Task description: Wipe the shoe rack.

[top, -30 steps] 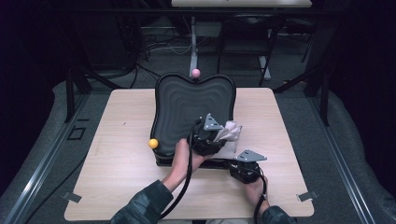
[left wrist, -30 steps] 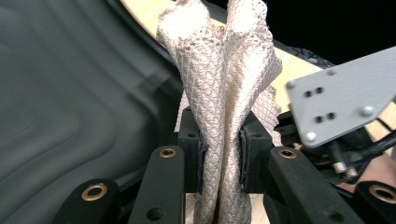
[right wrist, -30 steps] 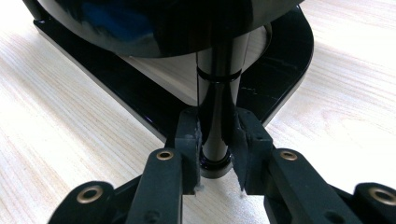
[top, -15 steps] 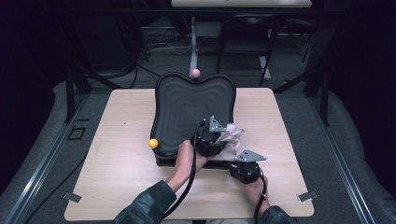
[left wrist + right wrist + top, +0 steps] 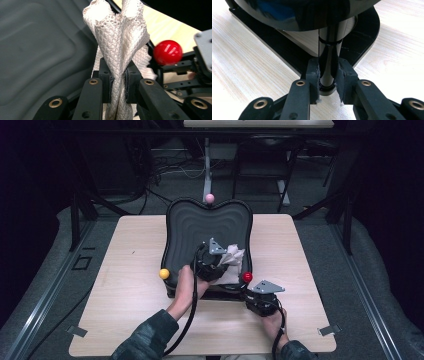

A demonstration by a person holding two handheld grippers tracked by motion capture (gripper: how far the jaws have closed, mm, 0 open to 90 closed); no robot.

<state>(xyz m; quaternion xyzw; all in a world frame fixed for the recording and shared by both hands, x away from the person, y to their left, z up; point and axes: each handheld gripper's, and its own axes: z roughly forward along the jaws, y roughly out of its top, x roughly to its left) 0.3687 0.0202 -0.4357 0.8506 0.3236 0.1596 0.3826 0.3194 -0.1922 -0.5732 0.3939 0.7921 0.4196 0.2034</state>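
A light wooden table (image 5: pixel 130 270) sits in the middle of the high view, ringed by a dark floor. On it, just above centre, stands a black tray (image 5: pixel 200 225) with a wavy, ridged surface, raised on a black base. Three small balls sit at its edge: a pink one (image 5: pixel 209 198) at the top, a yellow one (image 5: pixel 164 273) at the lower left, and a red one (image 5: pixel 247 277) at the lower right. The person's forearms enter from the bottom of the frame. The left tongs (image 5: pixel 218 261) lie over the lower right part of the tray, clamped tight on a bunched white mesh cloth (image 5: pixel 233 256). In the left gripper view the cloth (image 5: pixel 120 42) rises in folds from between the pressed jaws at centre, with the grey tray surface on the left and the red ball (image 5: pixel 167 52) at the right. The jaws have just been closing on the cloth. The right tongs (image 5: pixel 253 296) rest at the tray's lower right corner, below the red ball. In the right gripper view these tongs (image 5: pixel 328 86) grip a black upright post (image 5: pixel 329 57) under the tray, the pads pressed on either side, low above the table.
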